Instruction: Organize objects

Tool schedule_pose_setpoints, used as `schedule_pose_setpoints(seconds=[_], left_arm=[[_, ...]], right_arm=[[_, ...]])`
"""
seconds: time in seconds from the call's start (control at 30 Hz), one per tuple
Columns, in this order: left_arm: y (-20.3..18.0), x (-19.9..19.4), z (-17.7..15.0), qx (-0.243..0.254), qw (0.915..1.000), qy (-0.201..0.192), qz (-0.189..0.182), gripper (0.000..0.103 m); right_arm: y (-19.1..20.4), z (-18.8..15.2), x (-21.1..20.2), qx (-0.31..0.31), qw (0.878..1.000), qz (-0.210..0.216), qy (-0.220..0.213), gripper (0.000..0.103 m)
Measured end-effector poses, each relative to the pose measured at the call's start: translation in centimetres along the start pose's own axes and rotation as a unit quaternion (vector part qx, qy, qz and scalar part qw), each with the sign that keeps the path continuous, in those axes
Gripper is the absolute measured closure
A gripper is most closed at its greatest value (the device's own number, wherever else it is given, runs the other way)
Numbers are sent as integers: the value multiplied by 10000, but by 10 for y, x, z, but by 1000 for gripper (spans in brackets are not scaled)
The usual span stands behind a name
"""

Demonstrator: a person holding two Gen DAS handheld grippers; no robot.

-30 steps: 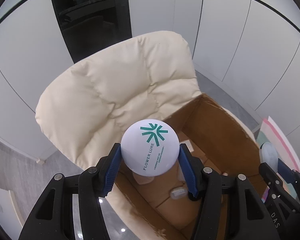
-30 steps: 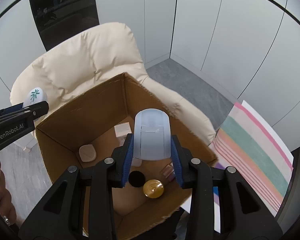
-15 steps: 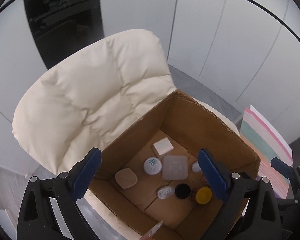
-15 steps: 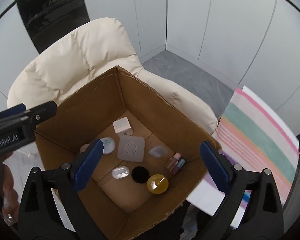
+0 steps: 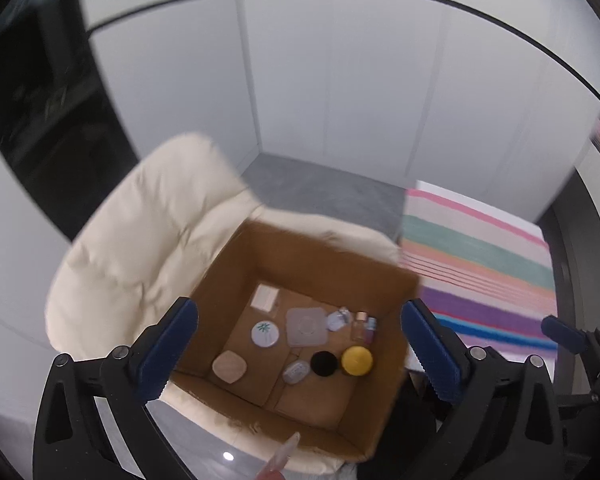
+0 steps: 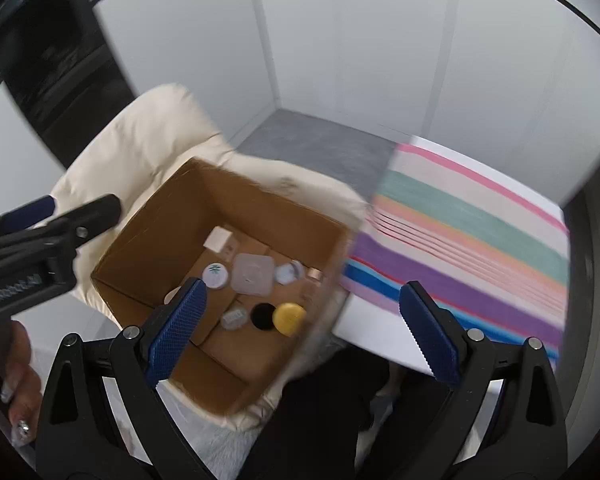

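- One cream chair (image 5: 140, 248) carries one cardboard box (image 5: 236, 264) on its seat; one striped cloth (image 5: 484, 264) lies just beside it, to the right.
- Left gripper (image 5: 300, 348) and right gripper (image 6: 302, 324) both hover above the box, jaws spread wide, nothing between them.
- Step, as I judge it: a drop into the box looks finished. Next calls for swinging away to find more loose things; none shows outside the box, so where to reach is unclear.
- On the box floor I count about ten small things:
- one square clear lid (image 5: 306, 326)
- one yellow cap (image 5: 357, 360)
- one black cap (image 5: 324, 363)
- one white logo disc (image 5: 265, 333)
- one beige pad (image 5: 229, 367)
- one white packet (image 5: 265, 297)
- two clear cases, one (image 5: 297, 371) low, one (image 5: 337, 319) higher
- two tiny bottles (image 5: 364, 325), blurred.
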State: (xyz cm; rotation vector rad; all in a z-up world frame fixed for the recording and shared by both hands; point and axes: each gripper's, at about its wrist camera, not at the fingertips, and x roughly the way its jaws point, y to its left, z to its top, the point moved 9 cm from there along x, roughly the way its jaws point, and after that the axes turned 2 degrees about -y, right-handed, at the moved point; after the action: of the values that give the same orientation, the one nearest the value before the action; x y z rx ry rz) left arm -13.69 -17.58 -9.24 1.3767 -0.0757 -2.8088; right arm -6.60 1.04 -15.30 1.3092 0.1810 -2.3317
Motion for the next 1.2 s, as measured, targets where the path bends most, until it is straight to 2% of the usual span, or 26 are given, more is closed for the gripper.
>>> schedule_pose_setpoints(seconds=[0.13,0.27,0.37,0.43,0.57,0.7,1.2], left_arm=[[-42,-36,-1,562,9980,264,-82,1],[-73,-59,-17,771,9945,700,-144,1],[-98,-81,-18,913,9933,583,-402,1],[-107,-91,-18,1038,9931,465,-298,1],[-123,-101,-19,1320,9905,337,-169,1],[-132,-92,-23,1417,9885,491,-172,1],[-128,-80,-27,1285,9890,704,-203,1]], right_arm=[[-45,-16,-50,974,9952,-81,5,5],[-89,-26,-106,1507,9846,-878,-130,5],[-103,-33,-134,1720,9789,-1077,-236,5],[-108,-36,-142,1726,9781,-1143,-225,5],[-119,-42,-152,1754,9764,-1244,-213,5],[-131,-47,-150,1885,9741,-1245,-124,5],[-132,-56,-148,1745,9758,-1318,-74,5]])
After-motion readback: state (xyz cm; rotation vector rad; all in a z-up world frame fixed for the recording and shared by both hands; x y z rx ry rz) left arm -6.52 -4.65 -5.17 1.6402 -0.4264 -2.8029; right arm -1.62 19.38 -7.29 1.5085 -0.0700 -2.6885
